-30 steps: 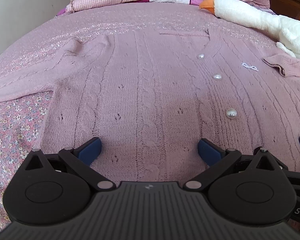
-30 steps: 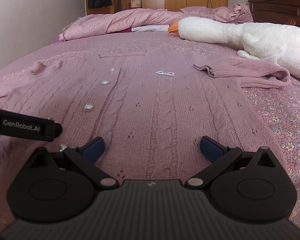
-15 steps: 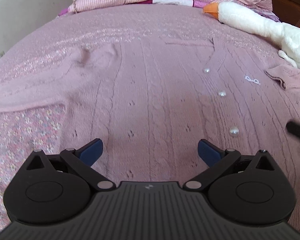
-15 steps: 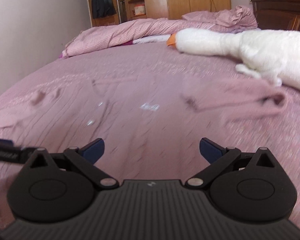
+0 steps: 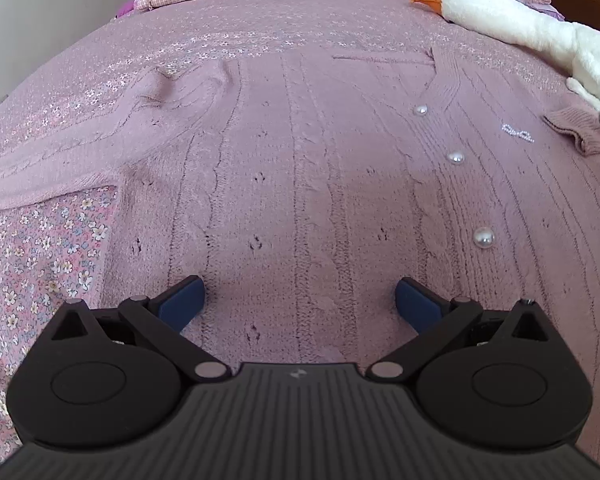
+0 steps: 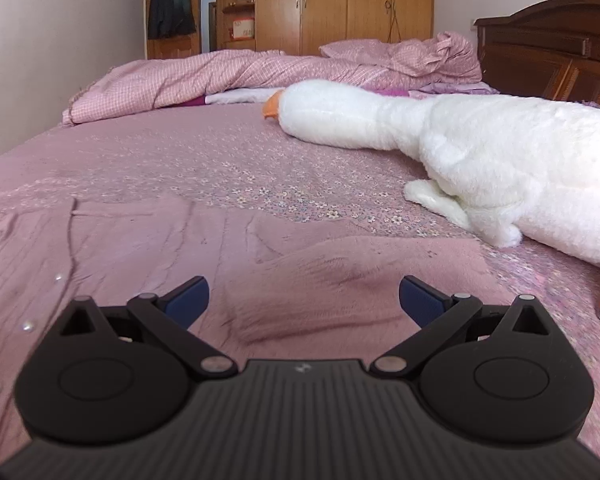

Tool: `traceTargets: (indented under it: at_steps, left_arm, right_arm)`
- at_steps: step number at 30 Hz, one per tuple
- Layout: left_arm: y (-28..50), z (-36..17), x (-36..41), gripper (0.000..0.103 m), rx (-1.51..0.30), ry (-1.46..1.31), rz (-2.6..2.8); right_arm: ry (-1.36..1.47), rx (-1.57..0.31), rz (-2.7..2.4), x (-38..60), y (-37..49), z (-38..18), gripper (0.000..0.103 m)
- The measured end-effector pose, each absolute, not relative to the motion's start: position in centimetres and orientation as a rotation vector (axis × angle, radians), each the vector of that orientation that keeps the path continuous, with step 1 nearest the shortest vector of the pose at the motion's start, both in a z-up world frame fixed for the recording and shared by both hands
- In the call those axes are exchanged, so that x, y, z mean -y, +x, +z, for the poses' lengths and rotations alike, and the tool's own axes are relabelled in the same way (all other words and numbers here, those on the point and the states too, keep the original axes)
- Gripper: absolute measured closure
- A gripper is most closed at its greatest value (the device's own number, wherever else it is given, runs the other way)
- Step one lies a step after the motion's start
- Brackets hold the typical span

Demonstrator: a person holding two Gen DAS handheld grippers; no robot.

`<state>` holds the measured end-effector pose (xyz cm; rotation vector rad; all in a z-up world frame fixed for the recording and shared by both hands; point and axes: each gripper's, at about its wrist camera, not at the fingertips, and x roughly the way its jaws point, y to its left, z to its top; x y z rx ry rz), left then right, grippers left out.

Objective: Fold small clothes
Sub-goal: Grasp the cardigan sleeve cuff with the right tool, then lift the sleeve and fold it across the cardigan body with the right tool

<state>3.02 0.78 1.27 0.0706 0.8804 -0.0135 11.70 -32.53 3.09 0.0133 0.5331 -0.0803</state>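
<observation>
A pink cardigan (image 5: pixel 300 184) is lying buttoned and spread flat on the bed (image 5: pixel 40 264) as folding is apparently just beginning. The left claw (image 5: pixel 298 300) is hovering wide open and empty over its lower front; the left sleeve (image 5: pixel 60 172) is trailing outward. The right claw (image 6: pixel 304 300), equally open and empty, is facing the right sleeve (image 6: pixel 360 276), likely the next grasp. A plush goose (image 6: pixel 460 152) is crowding that edge.

Floral bed (image 5: pixel 40 264) carries pink cardigan (image 5: pixel 300 184), plush goose (image 6: pixel 440 140), quilt (image 6: pixel 188 76).
</observation>
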Motion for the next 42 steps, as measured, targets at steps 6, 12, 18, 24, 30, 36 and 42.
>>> traceTargets:
  at_steps: [6,12,18,24,30,36,42]
  left_arm:
    - [3.1,1.2,-0.6,0.0,-0.879,0.08,-0.021]
    - [3.1,1.1,-0.5,0.0,-0.874,0.091,-0.028]
    - [3.1,1.0,-0.5,0.0,-0.869,0.096,-0.032]
    - [3.0,1.1,-0.6,0.0,-0.861,0.104,-0.044]
    - [3.0,1.3,-0.6,0.0,-0.858,0.112,-0.058]
    - [2.6,2.2,-1.3,0.0,-0.836,0.101,-0.06]
    - [1.9,3.8,-2.5,0.0,-0.773,0.103,-0.04]
  right_arm:
    - [0.033,-0.596,-0.076,33.0,15.5,1.2,0.0]
    - [0.105,-0.619,-0.098,33.6,16.1,-0.8,0.012]
    - [0.178,-0.613,-0.108,35.4,16.0,0.3,0.074]
    - [0.243,-0.572,-0.108,35.8,15.0,2.2,0.09]
    - [0.317,-0.528,-0.073,35.7,13.7,4.6,0.091]
    - [0.42,-0.487,-0.036,35.4,12.6,7.1,0.091]
    - [0.551,-0.46,0.017,34.8,12.3,9.0,0.091]
